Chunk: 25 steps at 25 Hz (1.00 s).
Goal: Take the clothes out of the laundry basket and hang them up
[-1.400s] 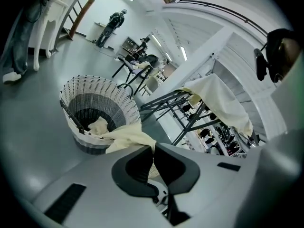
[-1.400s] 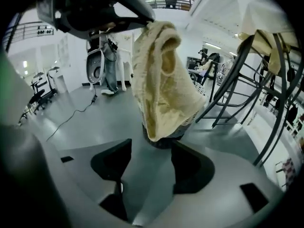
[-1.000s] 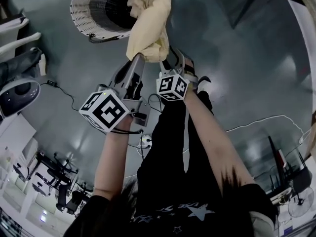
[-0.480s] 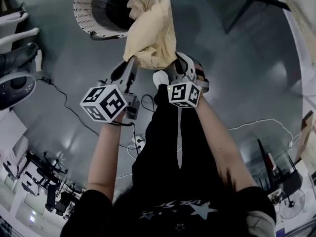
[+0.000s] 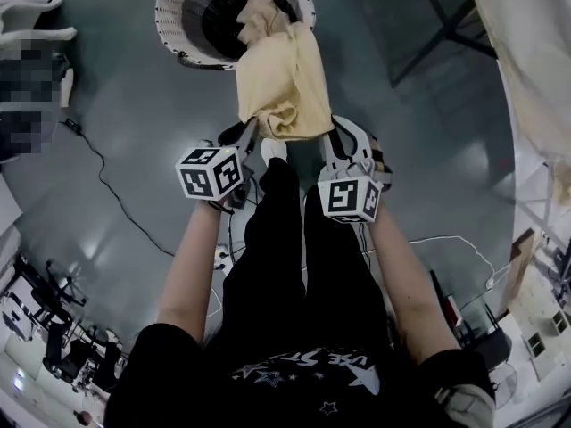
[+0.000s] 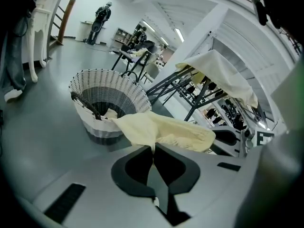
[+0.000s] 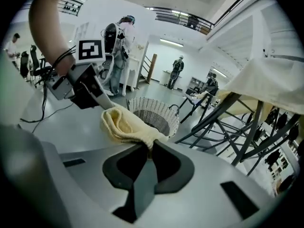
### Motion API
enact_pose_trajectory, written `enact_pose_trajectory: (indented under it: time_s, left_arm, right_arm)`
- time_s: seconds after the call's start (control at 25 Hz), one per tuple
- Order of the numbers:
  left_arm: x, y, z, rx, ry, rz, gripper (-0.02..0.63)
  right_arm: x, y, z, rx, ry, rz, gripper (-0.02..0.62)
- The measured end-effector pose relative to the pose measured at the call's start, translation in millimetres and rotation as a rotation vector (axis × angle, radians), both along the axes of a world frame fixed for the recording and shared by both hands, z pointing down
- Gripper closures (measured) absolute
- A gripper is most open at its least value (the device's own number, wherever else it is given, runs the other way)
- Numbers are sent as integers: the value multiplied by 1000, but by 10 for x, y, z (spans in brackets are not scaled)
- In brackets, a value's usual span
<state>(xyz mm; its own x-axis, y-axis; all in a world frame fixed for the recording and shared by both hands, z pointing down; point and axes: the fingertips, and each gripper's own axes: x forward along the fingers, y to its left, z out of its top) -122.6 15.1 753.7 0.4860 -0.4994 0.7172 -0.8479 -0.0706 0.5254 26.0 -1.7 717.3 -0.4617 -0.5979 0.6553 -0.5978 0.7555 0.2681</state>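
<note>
Bare grey floor (image 5: 134, 150) on all sides, rack (image 5: 446, 29) well off at right, basket (image 5: 174, 7) ahead, cloth (image 5: 281, 83) trailing over its near rim, lower edge pinched at one corner in fully closed left gripper (image 6: 153, 147), at the other in right gripper (image 7: 149, 147), jaws just closed onto it.

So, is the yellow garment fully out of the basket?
Partly out: the far end of the yellow garment lies inside the basket, over its rim; the left claw and right claw grip its near edge.

Grey floor (image 5: 134, 87), black cable (image 5: 98, 181), white cable (image 5: 446, 237), wooden ladder (image 6: 65, 19), person (image 6: 100, 17) standing far off.
</note>
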Motion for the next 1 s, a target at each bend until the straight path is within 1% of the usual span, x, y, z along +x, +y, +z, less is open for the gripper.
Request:
enact_pose_trajectory:
  time_s: [0.12,0.32,0.56,0.68,0.8,0.88,0.96,1.0]
  left_arm:
    - [63,49,36,-16,-7,17,582]
    - [201,144,117,-50,-60,103,581]
    - [169,188,118,-79,-98,143,580]
    - [111,179,13,-74,-136,153,580]
    - [95,162,-113,-57,-177,181,572]
    - [119,171,-145,-71,-180,204,545]
    - [167,208,-137,-108,-158,221,453]
    - [191,228,-123,-126,-147,227,420]
  right_arm:
    - [-14,-45,-132,4,-17,9,548]
    - [0,-33,-199,4,-31,1,548]
    - [3,-27,-213,-3,-52,6,548]
    - [40,-28,-201,-9,-51,9,548]
    - [96,-26,-209,-15,-53,14,548]
    - [118,-35,-226,-17,-59,18,548]
    - [128,-45,-255,-17,-63,17,548]
    - [129,-51,-271,-15,-63,15,548]
